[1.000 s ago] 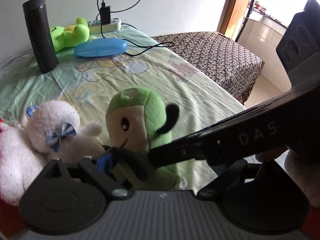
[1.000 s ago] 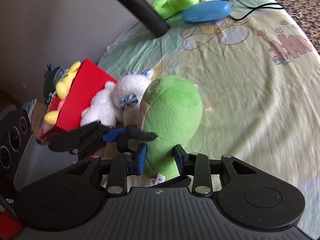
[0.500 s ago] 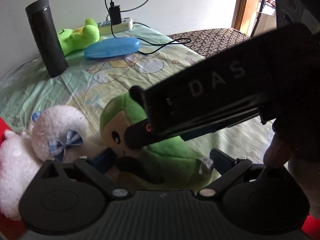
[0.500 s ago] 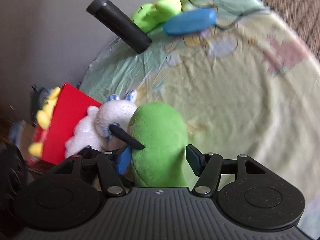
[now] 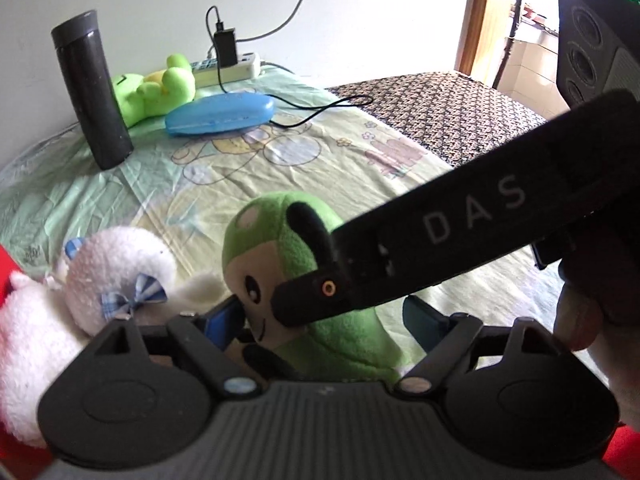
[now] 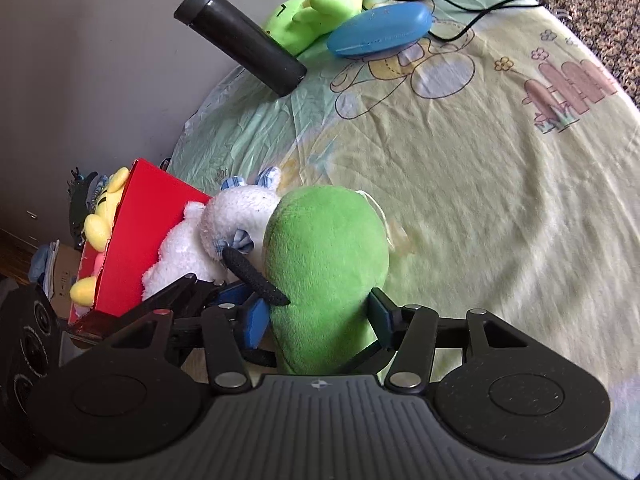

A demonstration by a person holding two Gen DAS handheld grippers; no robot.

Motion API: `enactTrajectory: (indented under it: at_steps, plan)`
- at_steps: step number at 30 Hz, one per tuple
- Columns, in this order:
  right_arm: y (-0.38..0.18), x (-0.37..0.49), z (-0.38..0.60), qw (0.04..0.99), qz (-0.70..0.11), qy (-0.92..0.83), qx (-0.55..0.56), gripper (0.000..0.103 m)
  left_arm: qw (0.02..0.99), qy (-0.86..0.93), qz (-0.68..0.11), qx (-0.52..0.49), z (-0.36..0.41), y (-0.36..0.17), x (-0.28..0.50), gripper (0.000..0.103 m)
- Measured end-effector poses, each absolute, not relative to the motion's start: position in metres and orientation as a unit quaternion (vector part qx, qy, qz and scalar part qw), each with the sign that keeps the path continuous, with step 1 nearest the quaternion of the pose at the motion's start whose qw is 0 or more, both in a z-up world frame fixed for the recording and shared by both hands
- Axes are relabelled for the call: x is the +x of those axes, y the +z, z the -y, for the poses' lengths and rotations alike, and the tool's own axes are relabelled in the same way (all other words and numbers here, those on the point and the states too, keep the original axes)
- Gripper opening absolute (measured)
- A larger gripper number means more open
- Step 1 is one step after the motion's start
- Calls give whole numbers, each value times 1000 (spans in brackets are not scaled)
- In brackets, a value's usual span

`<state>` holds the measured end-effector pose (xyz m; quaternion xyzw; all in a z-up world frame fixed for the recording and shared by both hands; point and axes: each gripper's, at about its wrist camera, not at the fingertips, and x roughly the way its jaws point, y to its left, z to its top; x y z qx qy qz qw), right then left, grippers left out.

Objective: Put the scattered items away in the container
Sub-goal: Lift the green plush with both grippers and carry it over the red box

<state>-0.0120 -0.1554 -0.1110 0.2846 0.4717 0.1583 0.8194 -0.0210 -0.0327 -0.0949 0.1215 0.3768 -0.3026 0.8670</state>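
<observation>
Honestly, my 2 grippers crowd 1 green plush beside the red box: left gripper and right gripper are both narrowing around it, neither visibly pinching. I could knock fingers or topple it.

The green plush toy is showing short matt pile; the white plush sheep is looking fluffy. The blue case is gleaming as smooth plastic. The printed cloth is lying matt and creased.
</observation>
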Motion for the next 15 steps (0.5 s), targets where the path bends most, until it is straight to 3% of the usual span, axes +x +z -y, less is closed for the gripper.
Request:
enactTrajectory:
  at_steps: [15]
  plan:
    - [-59,-55,133,869,-344,221,279,56,917,-245,-287,128,3,-37,-72,85]
